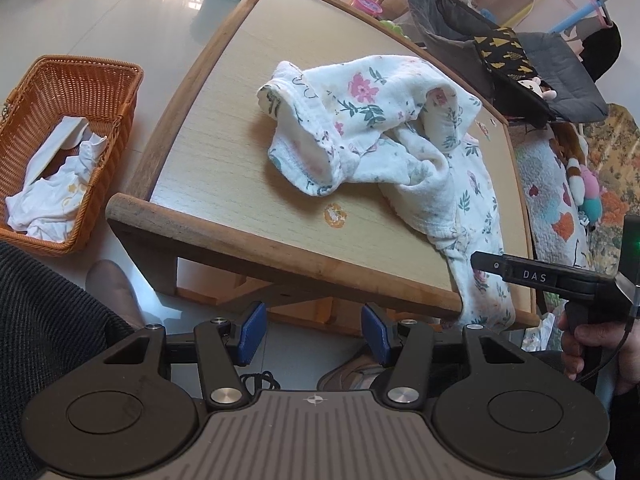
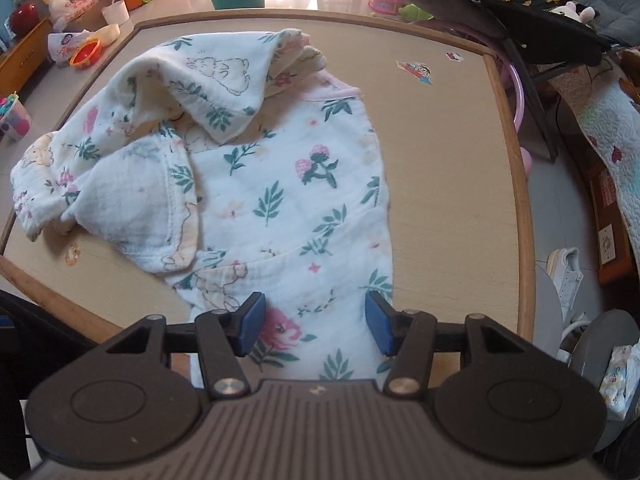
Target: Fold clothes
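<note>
Clothes [image 1: 60, 184] lie crumpled inside the wicker basket [image 1: 120, 120] beside the table [image 1: 224, 152].

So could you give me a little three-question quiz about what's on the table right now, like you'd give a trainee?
1. True or false: the floral garment lies folded into a neat square on the table.
2. Where is the wicker basket? A) on the table B) on the floor beside the table C) under the garment
3. Fill in: the right gripper is ____, with the garment's near end under its jaws.

Key
1. False: it lies crumpled, with one end hanging over the table's near edge.
2. B; it holds white cloth.
3. Open; the left gripper is open too, with nothing between its jaws.
</note>
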Action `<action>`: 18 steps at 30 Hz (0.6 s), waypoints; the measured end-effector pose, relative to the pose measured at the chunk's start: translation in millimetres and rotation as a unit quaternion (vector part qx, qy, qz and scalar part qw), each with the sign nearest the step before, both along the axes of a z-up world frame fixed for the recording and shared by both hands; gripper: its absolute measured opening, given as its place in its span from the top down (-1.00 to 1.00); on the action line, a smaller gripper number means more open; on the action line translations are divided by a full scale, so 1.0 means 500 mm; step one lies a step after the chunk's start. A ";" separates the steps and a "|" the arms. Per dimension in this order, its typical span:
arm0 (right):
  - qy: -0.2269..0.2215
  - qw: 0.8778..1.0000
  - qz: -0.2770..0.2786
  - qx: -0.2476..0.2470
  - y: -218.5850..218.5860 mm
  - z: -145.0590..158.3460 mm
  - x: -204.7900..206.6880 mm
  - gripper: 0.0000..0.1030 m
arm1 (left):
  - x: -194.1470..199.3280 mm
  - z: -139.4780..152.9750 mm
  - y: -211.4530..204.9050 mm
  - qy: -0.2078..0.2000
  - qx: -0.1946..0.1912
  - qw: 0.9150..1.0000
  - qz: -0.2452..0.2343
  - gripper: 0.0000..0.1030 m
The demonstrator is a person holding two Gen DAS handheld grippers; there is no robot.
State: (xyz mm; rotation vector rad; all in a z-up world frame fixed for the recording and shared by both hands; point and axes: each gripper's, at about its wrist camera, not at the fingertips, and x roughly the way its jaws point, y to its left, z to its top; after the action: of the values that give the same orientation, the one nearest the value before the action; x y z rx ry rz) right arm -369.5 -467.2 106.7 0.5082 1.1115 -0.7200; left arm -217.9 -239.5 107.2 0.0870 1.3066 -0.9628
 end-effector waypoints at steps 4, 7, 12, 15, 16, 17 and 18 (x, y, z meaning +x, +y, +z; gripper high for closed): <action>-0.001 1.000 -0.008 0.003 -0.002 0.003 0.001 0.20 | -0.003 0.000 -0.002 0.001 -0.001 1.000 -0.003 -0.06; -0.003 1.000 -0.014 0.007 -0.008 0.005 -0.003 0.58 | -0.006 -0.001 -0.004 0.001 -0.002 1.000 -0.006 -0.06; -0.008 1.000 -0.012 0.021 -0.016 0.004 -0.008 0.95 | -0.006 -0.003 -0.006 0.003 0.000 1.000 -0.008 -0.06; -0.006 1.000 -0.003 0.027 -0.023 0.005 -0.008 0.96 | -0.003 -0.004 -0.006 0.004 0.001 1.000 -0.007 -0.06; -0.003 1.000 0.001 0.026 -0.027 0.007 -0.008 0.97 | -0.003 -0.004 -0.006 0.005 0.001 1.000 -0.006 -0.06; 0.000 1.000 0.005 0.026 -0.031 0.008 -0.007 0.97 | -0.002 -0.004 -0.006 0.005 0.001 1.000 -0.006 -0.06; 0.006 1.000 0.009 0.019 -0.036 0.011 -0.006 0.97 | -0.001 -0.004 -0.005 0.006 0.002 1.000 -0.006 -0.06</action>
State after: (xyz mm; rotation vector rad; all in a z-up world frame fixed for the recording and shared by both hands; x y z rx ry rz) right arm -372.8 -485.2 112.0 0.5268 1.1422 -0.6881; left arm -218.4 -242.2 104.9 0.0917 1.3198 -0.9720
